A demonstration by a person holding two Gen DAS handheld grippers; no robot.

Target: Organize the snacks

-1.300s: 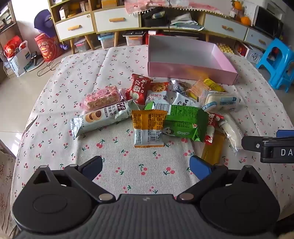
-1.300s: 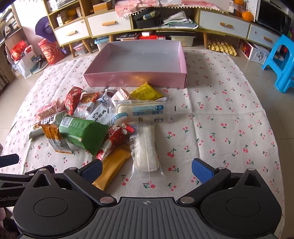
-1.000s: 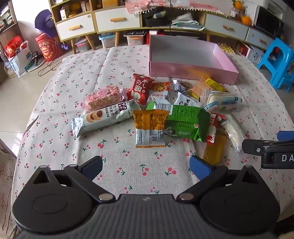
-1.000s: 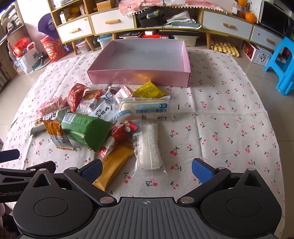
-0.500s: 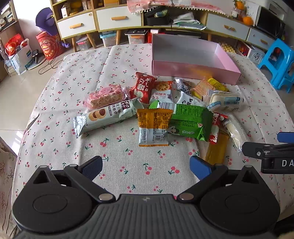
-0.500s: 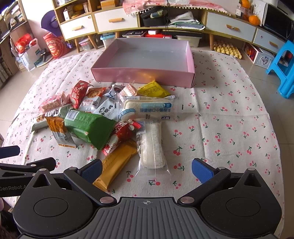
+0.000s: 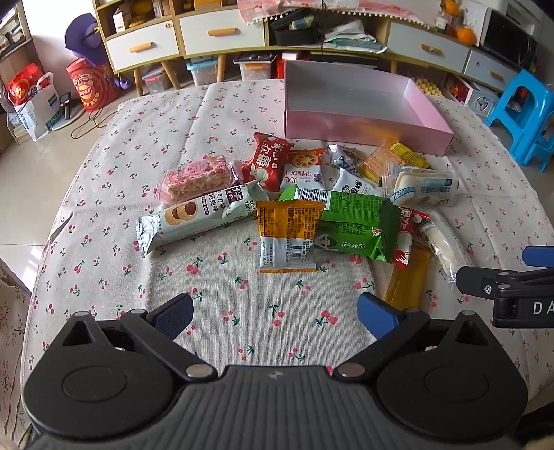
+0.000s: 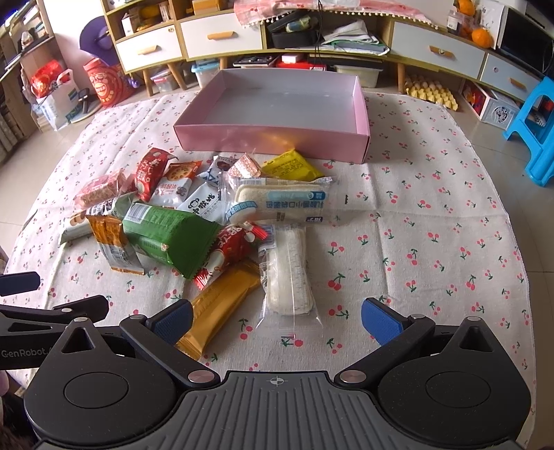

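A heap of wrapped snacks lies mid-table on the cherry-print cloth (image 7: pixel 104 263). Among them are a green pack (image 7: pixel 353 225), an orange-and-grey pack (image 7: pixel 289 235), a long grey biscuit pack (image 7: pixel 197 218) and a pink bar (image 7: pixel 197 176). An empty pink box (image 7: pixel 363 128) stands behind the heap, with nothing in it. My left gripper (image 7: pixel 275 316) hangs open, short of the orange-and-grey pack. In the right wrist view a clear-wrapped white cake (image 8: pixel 289 277) lies just ahead of my open right gripper (image 8: pixel 275 320), next to a golden bar (image 8: pixel 221 304). Both grippers hold nothing.
Right of the heap is bare cloth (image 8: pixel 432 225). Behind the table stand low cabinets with white drawers (image 7: pixel 214 31). A blue stool (image 7: pixel 526 114) is at the right and red bags (image 7: pixel 90 90) sit on the floor at the left. The table edges curve away on both sides.
Both grippers have drawn back a little, so the snacks and box sit slightly farther up the views. Nothing on the table has moved, and both grippers stay open.
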